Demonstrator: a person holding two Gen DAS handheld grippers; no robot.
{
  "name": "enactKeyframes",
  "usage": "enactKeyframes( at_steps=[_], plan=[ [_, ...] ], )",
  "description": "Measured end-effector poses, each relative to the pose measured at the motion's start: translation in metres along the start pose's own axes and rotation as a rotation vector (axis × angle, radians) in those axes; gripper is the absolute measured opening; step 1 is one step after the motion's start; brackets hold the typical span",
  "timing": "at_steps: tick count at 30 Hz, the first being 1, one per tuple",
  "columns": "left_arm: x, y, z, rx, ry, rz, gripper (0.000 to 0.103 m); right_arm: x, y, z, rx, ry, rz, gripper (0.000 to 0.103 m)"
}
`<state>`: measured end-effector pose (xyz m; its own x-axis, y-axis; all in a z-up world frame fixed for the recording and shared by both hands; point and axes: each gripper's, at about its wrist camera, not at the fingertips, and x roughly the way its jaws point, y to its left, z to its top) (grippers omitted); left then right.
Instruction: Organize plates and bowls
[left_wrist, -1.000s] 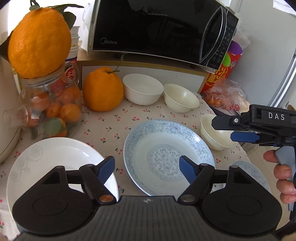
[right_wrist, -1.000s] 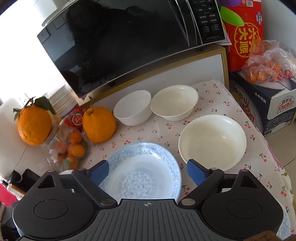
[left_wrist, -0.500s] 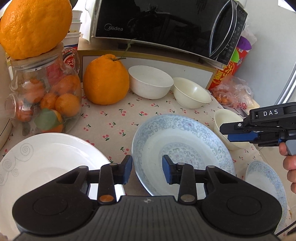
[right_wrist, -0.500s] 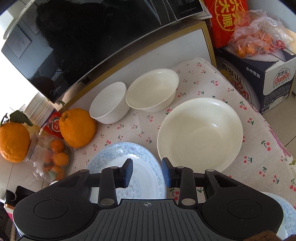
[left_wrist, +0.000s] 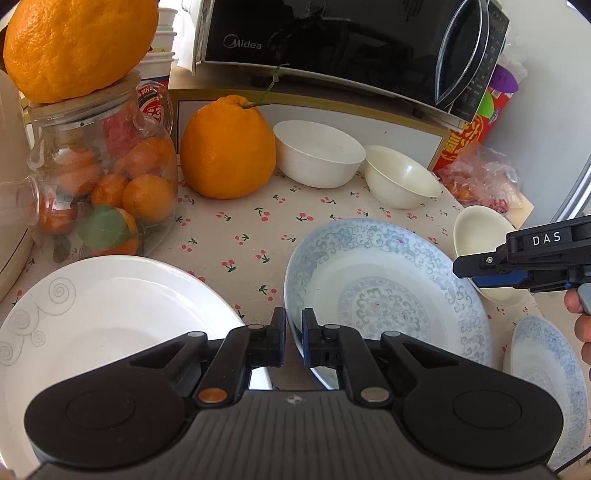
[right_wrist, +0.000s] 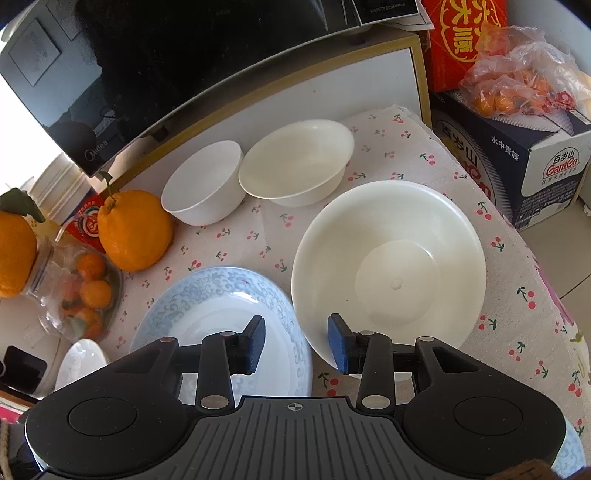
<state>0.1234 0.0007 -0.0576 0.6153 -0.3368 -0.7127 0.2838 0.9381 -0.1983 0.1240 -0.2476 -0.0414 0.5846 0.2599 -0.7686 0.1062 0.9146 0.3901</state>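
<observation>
Straddling blue plate (left_wrist: 388, 291) rim, left fingers (left_wrist: 275, 341)

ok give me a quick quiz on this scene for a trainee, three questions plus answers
1. True or false: the left gripper is wide open.
2. What sits on top of the glass jar? A a bowl, B a large orange, C a plate.
3. How many bowls stand on the tablecloth?

Key
1. False: it is shut on the rim of the large blue plate.
2. B.
3. Three: white bowl, small cream bowl, big cream bowl.
</observation>
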Motion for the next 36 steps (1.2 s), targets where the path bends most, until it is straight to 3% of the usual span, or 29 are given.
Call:
enactKeyframes(
  at_steps=[3,7,12,17,18,22,25,31,36],
  plan=[
    [0.000,-0.002,0.000,0.011,0.001,0.013,0.007,-0.005,-0.002,0.001,0.004,-0.002,-0.005,0.038],
    [0.001,-0.003,0.000,0.008,0.002,0.024,0.007,-0.026,0.000,0.002,-0.034,-0.039,0.043,0.055],
    [-0.002,-0.009,-0.001,0.000,0.010,0.051,0.007,-0.033,0.003,-0.003,-0.057,0.008,0.084,0.056],
    [-0.008,-0.014,-0.005,-0.007,0.022,0.070,0.008,-0.020,0.004,-0.009,-0.075,0.052,0.011,0.056],
    [-0.009,-0.015,-0.006,-0.007,0.026,0.073,0.008,-0.016,0.003,-0.010,-0.075,0.062,-0.004,0.053],
    [-0.014,-0.018,-0.010,-0.001,0.036,0.079,0.008,-0.002,0.001,-0.013,-0.095,0.074,-0.053,0.025],
    [-0.017,-0.020,-0.013,0.002,0.043,0.077,0.009,0.003,-0.001,-0.015,-0.092,0.081,-0.038,0.009],
    [-0.026,-0.021,-0.020,0.000,0.066,0.087,0.010,-0.001,0.015,-0.023,-0.166,0.082,-0.051,0.009],
    [-0.034,-0.019,-0.025,-0.022,0.085,0.079,0.010,-0.005,0.014,-0.026,-0.155,0.112,-0.023,0.009]
  ],
)
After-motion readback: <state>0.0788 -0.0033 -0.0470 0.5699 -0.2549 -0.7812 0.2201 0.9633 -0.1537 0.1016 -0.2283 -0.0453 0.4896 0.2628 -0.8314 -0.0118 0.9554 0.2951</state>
